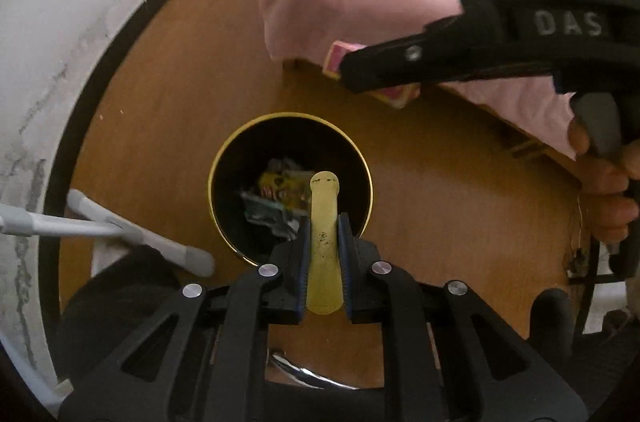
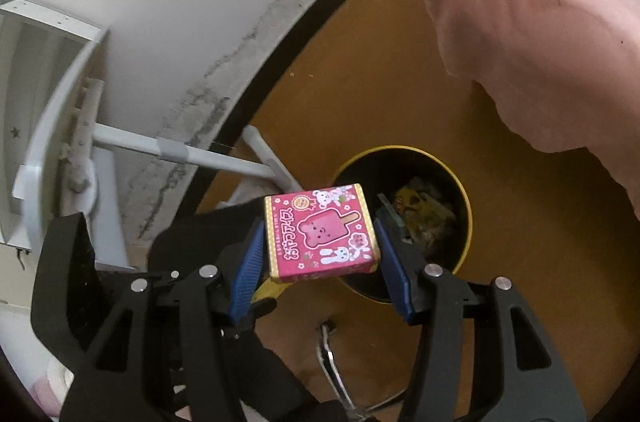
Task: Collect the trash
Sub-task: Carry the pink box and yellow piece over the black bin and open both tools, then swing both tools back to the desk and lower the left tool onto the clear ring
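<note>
The left gripper (image 1: 324, 258) is clamping a yellow stick (image 1: 323, 242) lengthwise, its tip pointing over the black bin (image 1: 224, 158). The right gripper (image 2: 320, 254) is squeezing a pink box (image 2: 320, 234), held crosswise beside the bin's rim

The mouth of the bin (image 1: 224, 158) is left open from above, with crumpled wrappers (image 1: 276, 194) only at its bottom. Bare floor (image 1: 440, 190) is seen around it. The right side is crowded by pink bedding (image 2: 540, 42), the left by a white stand (image 2: 256, 170).
</note>
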Tool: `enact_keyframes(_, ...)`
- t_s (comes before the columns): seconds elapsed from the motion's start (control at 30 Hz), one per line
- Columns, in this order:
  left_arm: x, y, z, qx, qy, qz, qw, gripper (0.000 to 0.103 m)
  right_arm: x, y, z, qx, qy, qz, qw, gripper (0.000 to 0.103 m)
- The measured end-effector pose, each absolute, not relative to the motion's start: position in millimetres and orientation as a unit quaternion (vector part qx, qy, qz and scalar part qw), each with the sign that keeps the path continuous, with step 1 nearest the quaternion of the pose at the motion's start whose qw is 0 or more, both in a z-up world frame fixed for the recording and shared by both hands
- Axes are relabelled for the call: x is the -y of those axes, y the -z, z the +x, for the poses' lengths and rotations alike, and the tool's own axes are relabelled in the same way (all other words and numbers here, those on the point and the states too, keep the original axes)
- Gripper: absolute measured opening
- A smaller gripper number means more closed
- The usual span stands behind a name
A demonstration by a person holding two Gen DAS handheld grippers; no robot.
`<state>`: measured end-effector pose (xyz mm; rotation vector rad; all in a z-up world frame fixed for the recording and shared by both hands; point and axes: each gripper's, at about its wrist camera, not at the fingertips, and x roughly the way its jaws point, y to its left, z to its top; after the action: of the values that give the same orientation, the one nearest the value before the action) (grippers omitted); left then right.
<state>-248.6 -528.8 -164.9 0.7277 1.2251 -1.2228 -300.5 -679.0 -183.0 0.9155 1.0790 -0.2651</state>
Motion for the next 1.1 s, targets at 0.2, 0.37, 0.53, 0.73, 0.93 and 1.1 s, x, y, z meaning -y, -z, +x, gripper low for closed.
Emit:
enact_keyframes(0.2,538.9,173.2,-248.5,-0.536,0.529,0.3,0.585,0.012,689.6,207.5,-313.2,-0.506,0.141,0.435,0.732,0.054)
enact_keyframes(0.37,539.4,172.8,-247.1,-0.522,0.51,0.285,0.622,0.097,695.5,218.6,-321.3,-0.502,0.138,0.469,0.714,0.095)
enact_keyframes(0.53,534.7,153.5,-256.8,-0.5,0.522,0.274,0.635,0.097,711.4,189.3,-338.5,-0.468,0.191,0.455,0.734,0.095)
enact_keyframes(0.73,512.7,61.3,-294.8,-0.379,0.589,0.259,0.665,0.097,718.0,121.9,-358.3,-0.429,0.33,0.317,0.779,0.096)
enact_keyframes(0.93,462.2,-28.0,-271.0,-0.298,0.552,0.241,0.741,0.097,698.9,78.3,-354.5,-0.407,0.385,0.191,0.806,0.096)
enact_keyframes(1.1,382.0,-66.7,-204.3,-0.289,0.457,0.194,0.819,0.097,686.7,81.1,-336.3,-0.419,0.317,0.282,0.803,0.096)
